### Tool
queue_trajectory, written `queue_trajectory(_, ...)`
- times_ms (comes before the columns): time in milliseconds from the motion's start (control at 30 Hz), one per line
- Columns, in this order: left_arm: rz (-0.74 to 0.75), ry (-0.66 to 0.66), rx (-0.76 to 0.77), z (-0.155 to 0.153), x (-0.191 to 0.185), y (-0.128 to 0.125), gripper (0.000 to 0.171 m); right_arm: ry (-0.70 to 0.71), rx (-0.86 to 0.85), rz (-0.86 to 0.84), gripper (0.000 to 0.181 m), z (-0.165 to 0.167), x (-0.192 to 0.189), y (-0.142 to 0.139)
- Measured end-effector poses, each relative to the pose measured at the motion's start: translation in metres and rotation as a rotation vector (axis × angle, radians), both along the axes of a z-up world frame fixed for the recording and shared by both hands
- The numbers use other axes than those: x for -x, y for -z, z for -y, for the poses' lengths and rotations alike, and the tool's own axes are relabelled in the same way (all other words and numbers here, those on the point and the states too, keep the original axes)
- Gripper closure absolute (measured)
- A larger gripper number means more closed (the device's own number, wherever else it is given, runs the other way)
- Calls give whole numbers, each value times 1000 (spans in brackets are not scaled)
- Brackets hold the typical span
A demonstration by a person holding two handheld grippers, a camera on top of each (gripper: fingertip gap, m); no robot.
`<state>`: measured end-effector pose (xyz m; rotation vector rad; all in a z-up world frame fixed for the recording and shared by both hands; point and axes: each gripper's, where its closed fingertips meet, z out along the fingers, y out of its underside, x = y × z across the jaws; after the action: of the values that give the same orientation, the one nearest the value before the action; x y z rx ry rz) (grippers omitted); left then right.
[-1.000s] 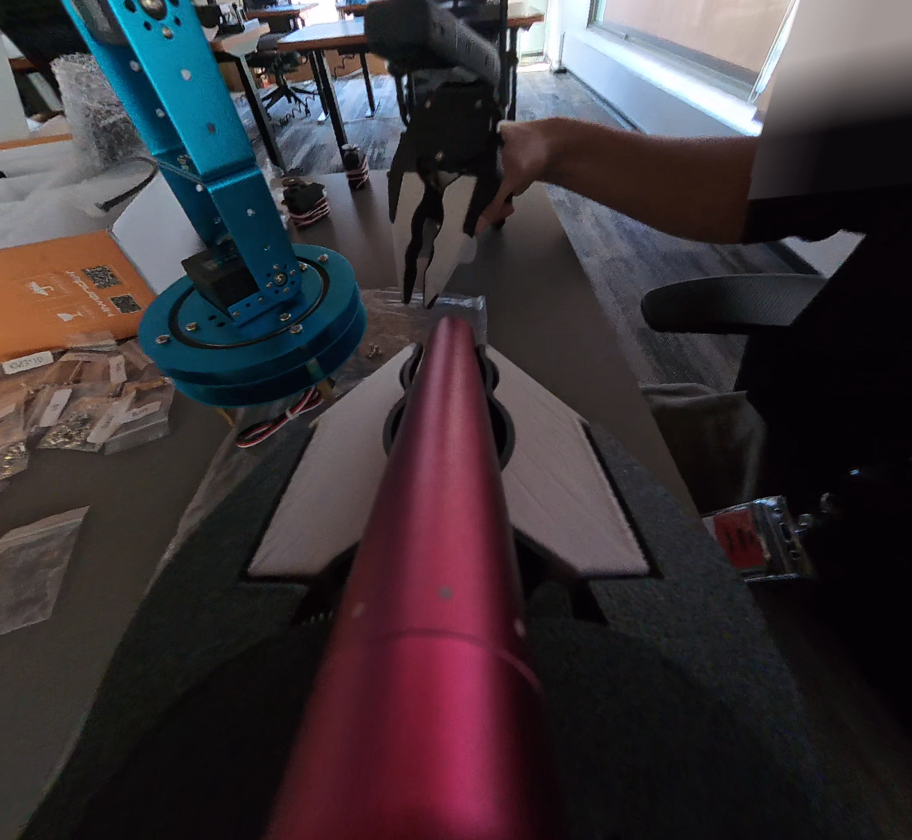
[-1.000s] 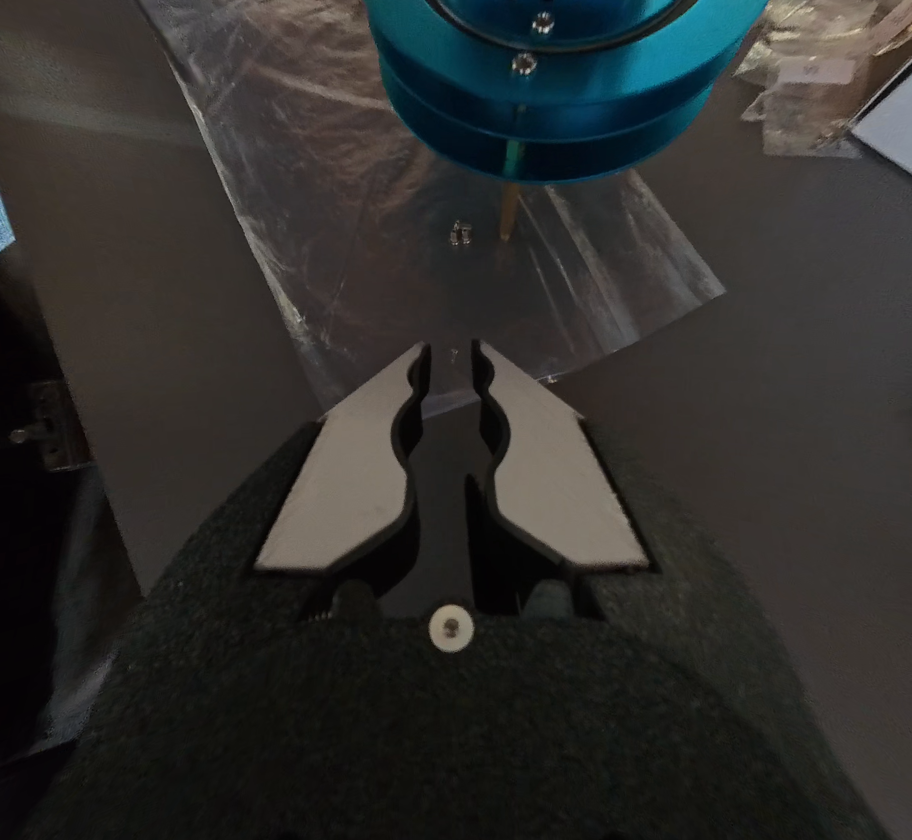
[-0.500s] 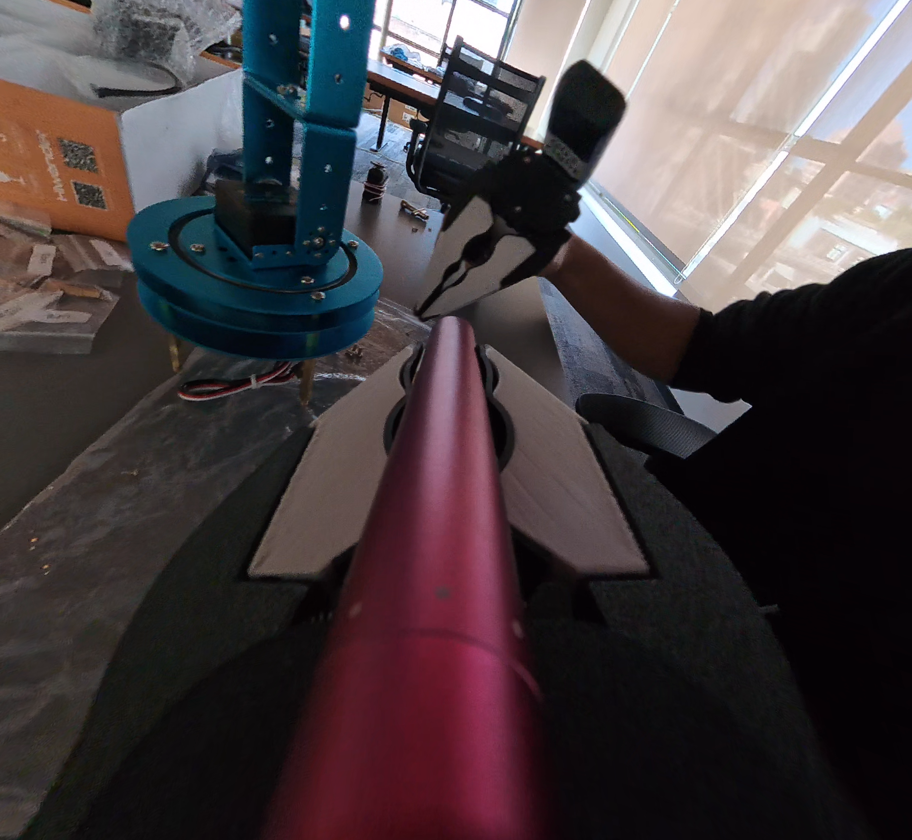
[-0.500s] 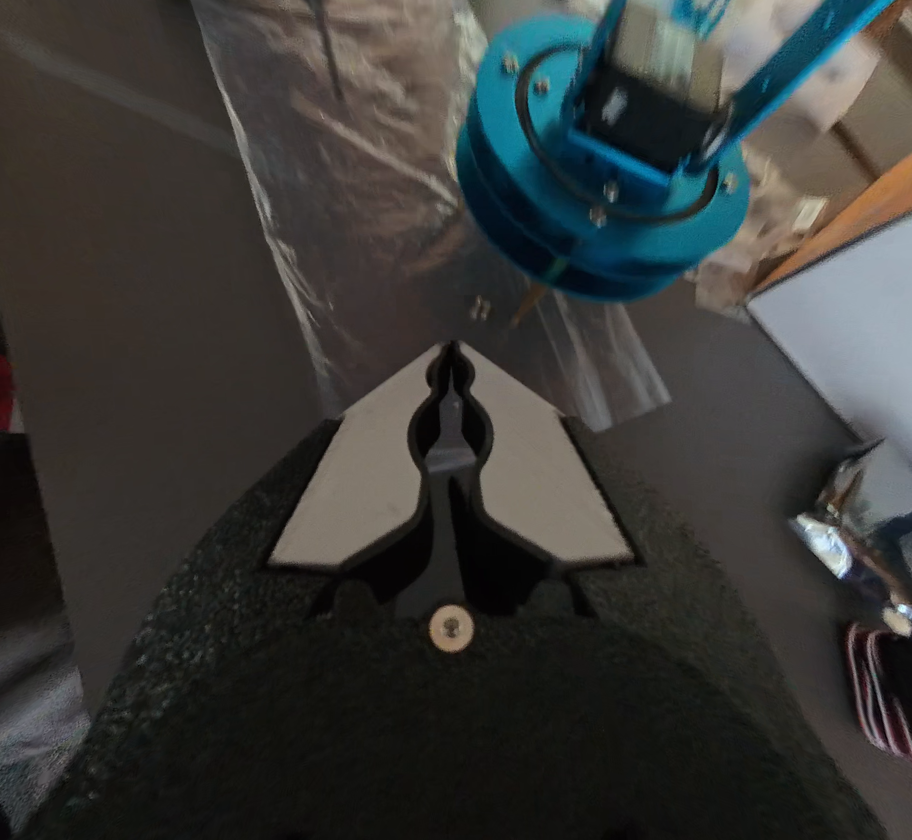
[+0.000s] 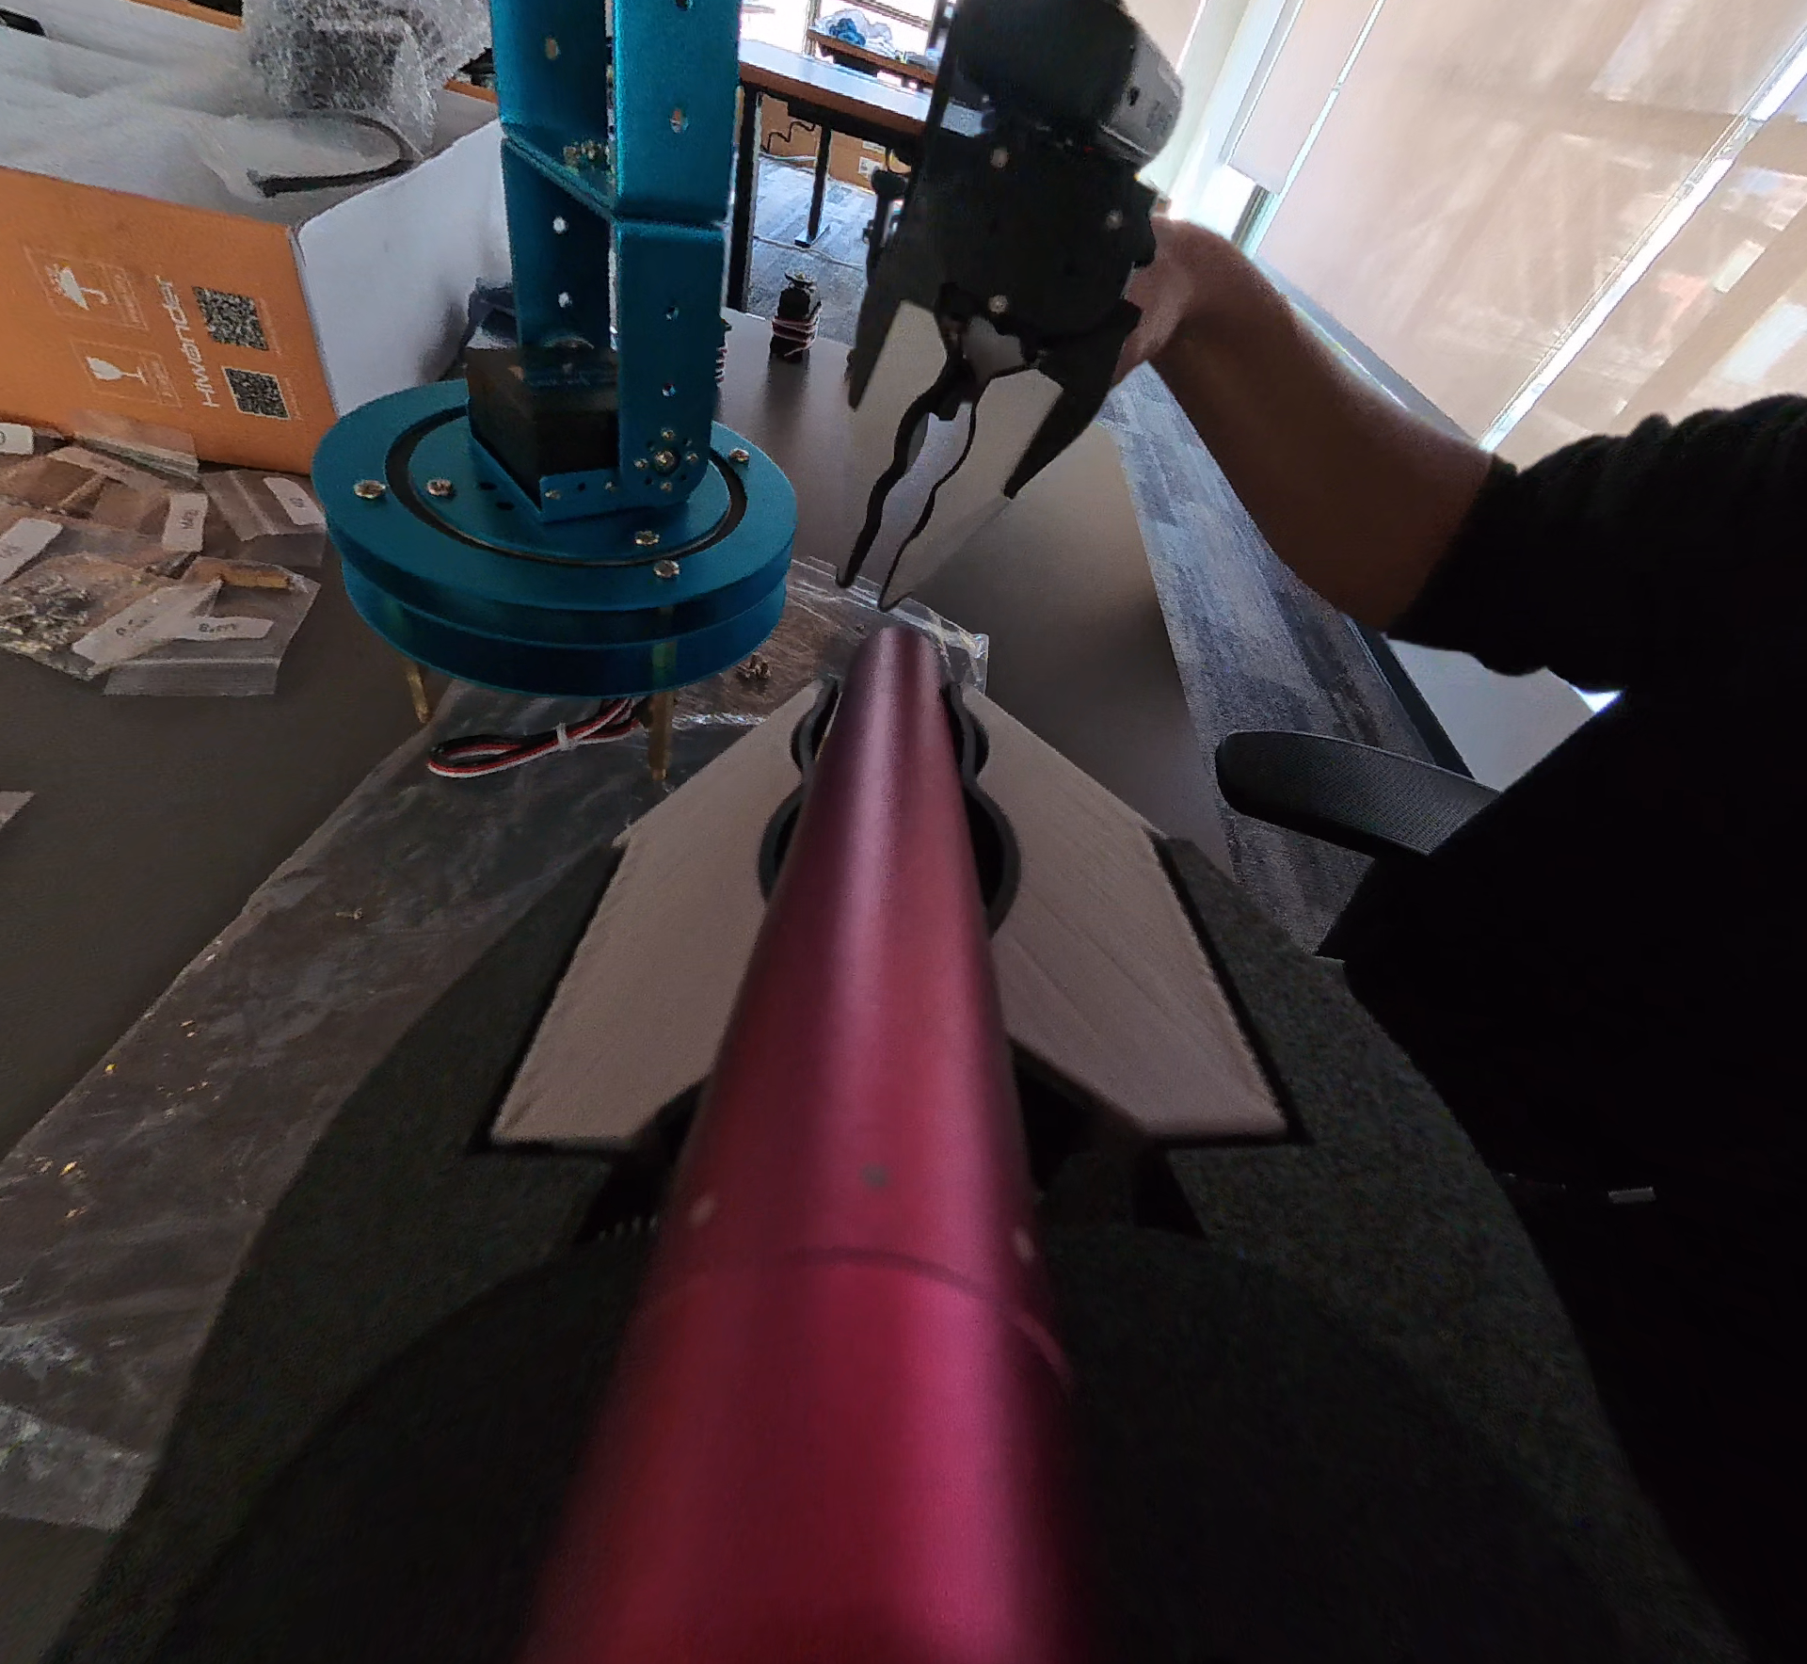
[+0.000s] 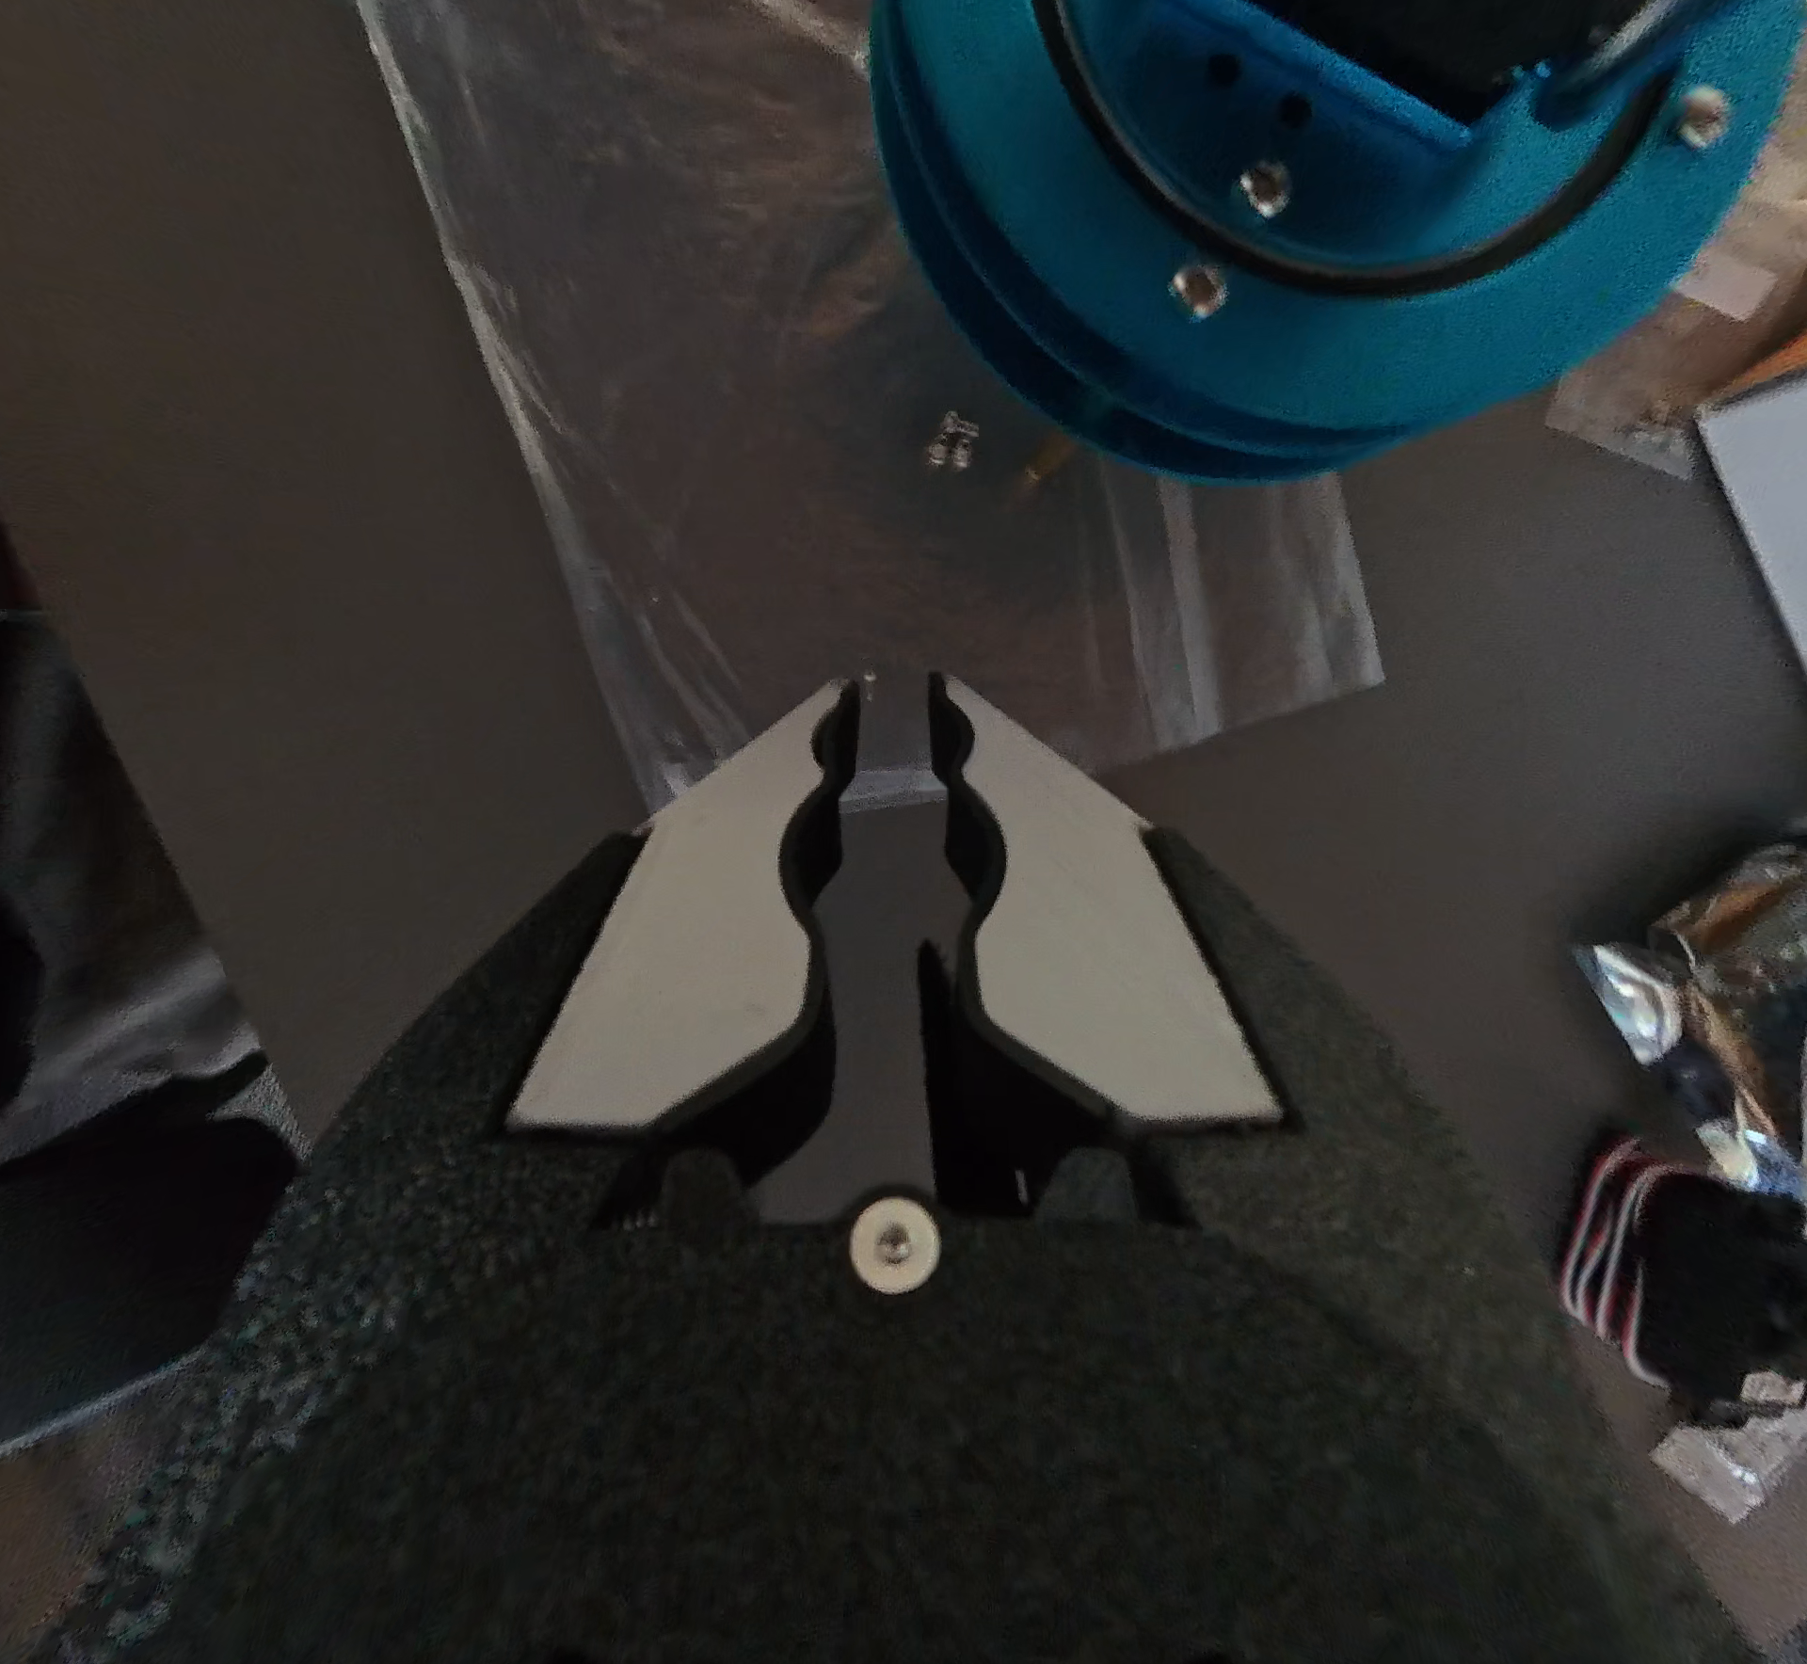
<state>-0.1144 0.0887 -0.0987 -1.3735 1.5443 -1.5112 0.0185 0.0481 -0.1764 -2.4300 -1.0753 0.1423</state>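
Note:
My left gripper (image 5: 895,688) is shut on a magenta metal tool handle (image 5: 860,1079) that runs forward between its fingers; the tool's tip is hidden. It points at a blue metal robot arm base (image 5: 557,541) standing on brass legs on a clear plastic sheet (image 5: 342,933). My right gripper (image 6: 892,683) is slightly open and empty, with its tips just over the sheet (image 6: 684,248), in front of the blue base (image 6: 1369,248). It also shows in the left wrist view (image 5: 865,585), pointing down beside the base. Small loose screws (image 6: 953,439) lie on the sheet near a leg.
An orange and white box (image 5: 147,317) and bags of small parts (image 5: 147,581) lie left of the base. Striped wires (image 5: 548,737) trail under it. A servo with striped wires (image 6: 1682,1265) and a foil bag (image 6: 1701,981) lie at the right. A chair armrest (image 5: 1359,786) is beside the table edge. My right fingertips sit around 15 cm from my left ones.
My right gripper was shut and raised half a second ago; now it is slightly open and low over the sheet again. My left gripper still holds the magenta handle, and its view has shifted.

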Motion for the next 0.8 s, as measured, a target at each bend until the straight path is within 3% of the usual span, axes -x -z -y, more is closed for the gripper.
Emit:
queue_trajectory(267, 0, 19, -19, 5, 2, 0, 151, -84, 184, 122, 177, 5, 2, 17)
queue_trajectory(500, -14, 26, -16, 7, 1, 4, 150, -115, 159, 127, 181, 5, 7, 16)
queue_trajectory(633, -5, 10, -11, 4, 1, 2, 150, -109, 46, 119, 181, 1, 6, 8)
queue_trajectory(800, 11, -17, -5, -1, 0, -1, 150, -111, -249, 31, 181, -13, 31, -29)
